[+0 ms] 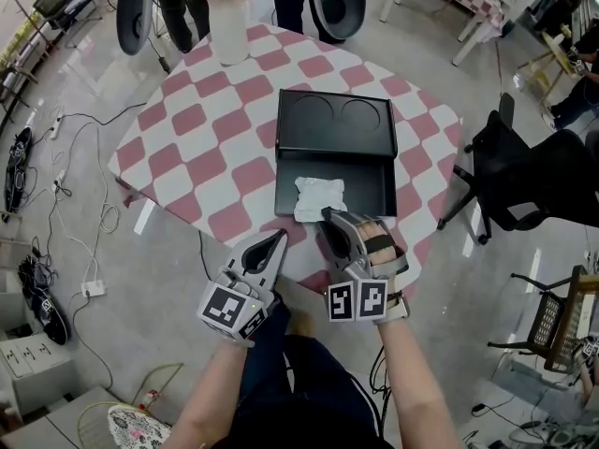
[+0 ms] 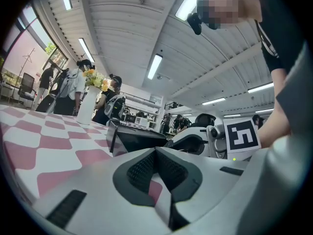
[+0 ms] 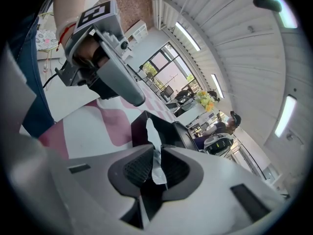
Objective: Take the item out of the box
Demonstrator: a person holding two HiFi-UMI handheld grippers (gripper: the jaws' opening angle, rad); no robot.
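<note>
A black box (image 1: 367, 183) stands open on the pink-and-white checked table (image 1: 197, 148), its lid (image 1: 337, 120) folded back. A white crumpled item (image 1: 316, 195) lies in the box's near left part, over the front wall. My right gripper (image 1: 327, 215) is at the item's near edge. In the right gripper view, my right gripper (image 3: 155, 153) is shut on a thin flap of the white item (image 3: 152, 133), with the box (image 3: 171, 131) behind. My left gripper (image 1: 278, 238) is shut and empty at the table's front edge, left of the right one. In its own view, my left gripper (image 2: 156, 153) points at the box (image 2: 134, 140).
A white vase with yellow flowers (image 1: 229, 17) stands at the table's far edge. A black office chair (image 1: 529, 181) is to the right of the table. Cables and a power strip (image 1: 92, 289) lie on the floor at the left. Dark stools (image 1: 337, 3) stand beyond the table.
</note>
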